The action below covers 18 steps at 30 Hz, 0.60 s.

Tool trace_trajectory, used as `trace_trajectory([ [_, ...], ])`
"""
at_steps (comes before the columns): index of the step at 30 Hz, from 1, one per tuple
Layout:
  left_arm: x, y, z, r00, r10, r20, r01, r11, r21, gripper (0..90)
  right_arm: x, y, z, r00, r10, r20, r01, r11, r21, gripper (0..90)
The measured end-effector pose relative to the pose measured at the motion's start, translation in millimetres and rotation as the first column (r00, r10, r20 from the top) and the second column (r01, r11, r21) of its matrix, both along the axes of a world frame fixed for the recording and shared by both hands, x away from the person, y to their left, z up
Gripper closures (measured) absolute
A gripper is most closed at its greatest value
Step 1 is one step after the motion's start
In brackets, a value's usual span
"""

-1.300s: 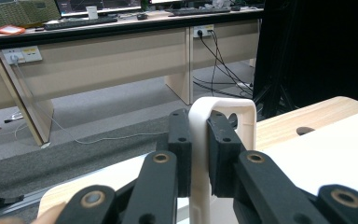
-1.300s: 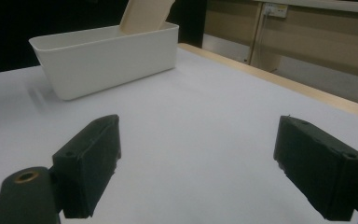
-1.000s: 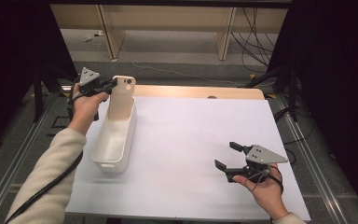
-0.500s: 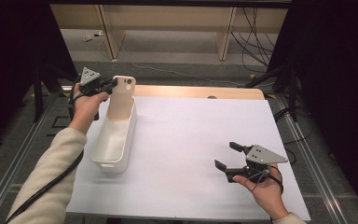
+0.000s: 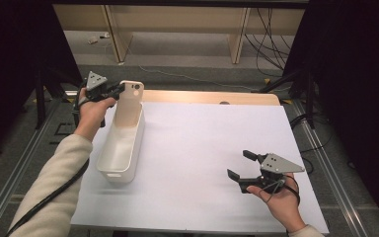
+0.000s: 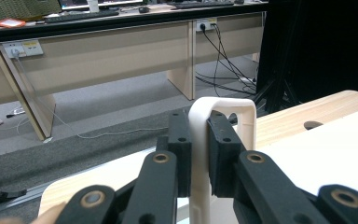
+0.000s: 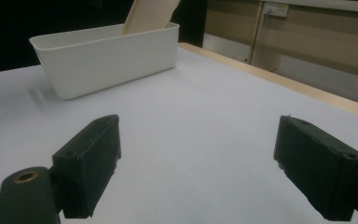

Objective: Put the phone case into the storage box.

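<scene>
At the far left of the table (image 5: 202, 148), the left gripper (image 5: 120, 89) pinches a flat cream piece (image 5: 130, 101) that leans in the white bin (image 5: 121, 145). The right gripper (image 5: 242, 165) sits apart, jaws wide, holding nothing.

Premises appear to be an office or computer lab fitted out as a recording bay. Long pale wooden desks (image 6: 121, 46) run behind the work area, carrying keyboards (image 6: 74, 16) along the top edge and wall sockets (image 6: 21, 46) on the front panel. Loose cables (image 5: 271, 29) trail over grey carpet (image 5: 187, 54). Black curtains (image 5: 355, 74) and dark stands (image 5: 296, 81) flank the white-covered surface (image 5: 202, 148), which sits in a metal rail frame (image 5: 333, 173)
</scene>
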State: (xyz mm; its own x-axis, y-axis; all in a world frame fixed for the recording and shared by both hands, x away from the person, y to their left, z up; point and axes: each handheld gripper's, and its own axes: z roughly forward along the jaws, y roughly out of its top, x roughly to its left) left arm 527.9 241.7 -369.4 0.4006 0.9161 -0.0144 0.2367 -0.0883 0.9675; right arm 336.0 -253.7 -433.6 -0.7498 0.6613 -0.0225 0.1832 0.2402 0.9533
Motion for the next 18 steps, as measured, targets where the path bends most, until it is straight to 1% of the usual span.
trace_trajectory([
  [18, 3.9, -2.4, -3.3, 1.0, -0.006, -0.007, 0.006, 0.9999, 0.014, 81.6, 0.0, -0.4, -0.3, 1.0, -0.001, -0.001, 0.001, 1.0, 0.0, 15.9],
])
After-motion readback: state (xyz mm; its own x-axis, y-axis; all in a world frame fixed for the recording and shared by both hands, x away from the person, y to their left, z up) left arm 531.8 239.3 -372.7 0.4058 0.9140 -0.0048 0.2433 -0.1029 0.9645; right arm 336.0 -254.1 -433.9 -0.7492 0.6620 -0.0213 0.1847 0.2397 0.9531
